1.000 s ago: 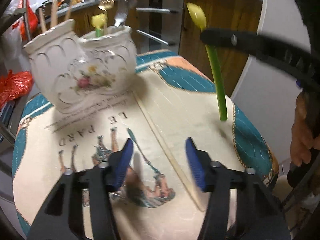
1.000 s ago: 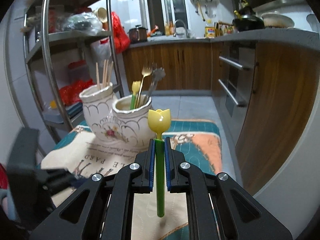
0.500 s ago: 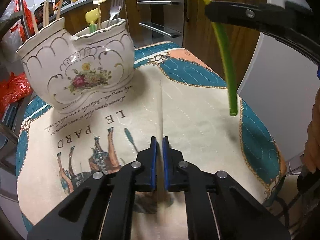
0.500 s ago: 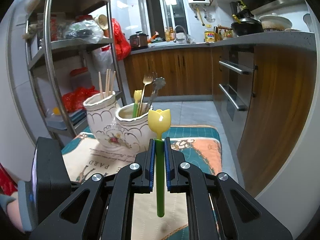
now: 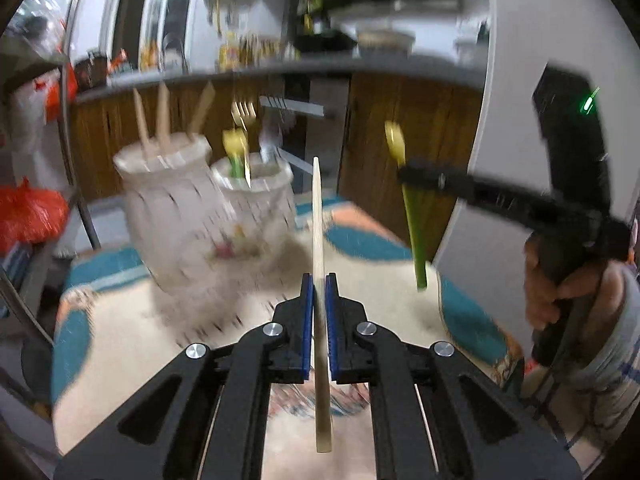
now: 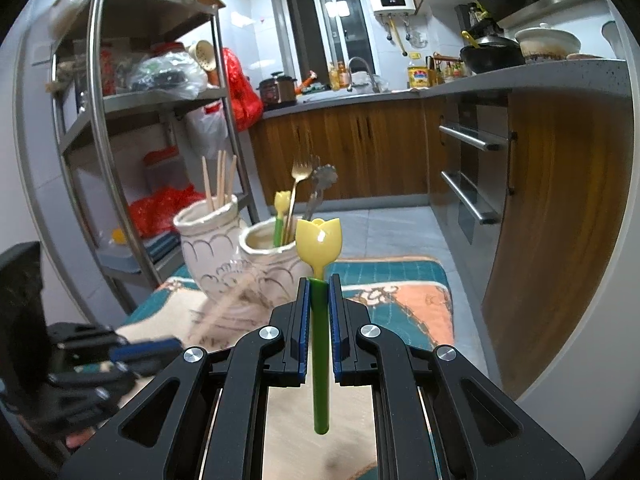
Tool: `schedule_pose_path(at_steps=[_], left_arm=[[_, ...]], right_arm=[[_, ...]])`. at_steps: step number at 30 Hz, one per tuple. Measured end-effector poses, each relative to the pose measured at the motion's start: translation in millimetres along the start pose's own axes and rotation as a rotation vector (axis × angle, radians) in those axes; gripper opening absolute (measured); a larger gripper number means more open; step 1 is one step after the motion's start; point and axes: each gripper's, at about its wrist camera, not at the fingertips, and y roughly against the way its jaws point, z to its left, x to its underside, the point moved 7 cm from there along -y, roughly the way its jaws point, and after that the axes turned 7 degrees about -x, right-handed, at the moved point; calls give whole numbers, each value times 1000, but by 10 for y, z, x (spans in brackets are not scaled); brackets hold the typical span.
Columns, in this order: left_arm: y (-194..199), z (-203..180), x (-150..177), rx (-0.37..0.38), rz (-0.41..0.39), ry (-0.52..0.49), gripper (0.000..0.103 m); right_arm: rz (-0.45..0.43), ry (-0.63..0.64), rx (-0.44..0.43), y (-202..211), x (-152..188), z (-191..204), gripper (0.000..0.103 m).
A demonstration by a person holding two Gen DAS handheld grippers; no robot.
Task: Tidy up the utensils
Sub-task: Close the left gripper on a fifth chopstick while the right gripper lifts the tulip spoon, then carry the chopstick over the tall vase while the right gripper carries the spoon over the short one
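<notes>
L gripper clamped on chopstick, R gripper on tulip spoon; no legible text.

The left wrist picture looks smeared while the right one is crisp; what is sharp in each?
Left wrist view: the holder and kitchen are motion-blurred; only the left hand-held gripper and its chopstick stay sharp. Right wrist view: mostly crisp, fisheye-bent edges; only the chopstick is smeared.

The left gripper is squeezed tight on a thin wooden chopstick that stands up between its blue pads, and the right gripper, held in a hand, pinches the green stem of a yellow tulip-topped stick.
</notes>
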Motion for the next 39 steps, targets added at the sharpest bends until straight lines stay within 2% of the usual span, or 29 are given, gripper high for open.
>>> schedule_pose_path(at_steps=[2, 5, 9, 18, 25, 32, 35, 39], left_arm=[[130, 103, -106, -12, -88, 18, 6], [243, 315, -243, -24, -169, 72, 6], [279, 529, -382, -47, -235, 106, 6], [62, 918, -806, -74, -308, 140, 6], [-146, 1317, -1173, -59, -369, 264, 6], [-409, 1543, -1307, -16, -415, 389, 6], [-486, 1523, -1332, -20, -427, 388, 6], [-559, 1468, -1303, -88, -449, 330, 6]], right_arm=[[-17, 2, -2, -3, -28, 45, 10], [-42, 14, -1, -3, -68, 116, 10], [-75, 29, -7, 0, -165, 199, 10], [-128, 47, -21, -143, -466, 296, 10], [-188, 24, -36, -364, -808, 236, 10], [-224, -39, -90, -609, -1010, 174, 10], [-224, -21, -95, -737, -1021, 203, 10], [-220, 8, -90, -891, -973, 232, 10]])
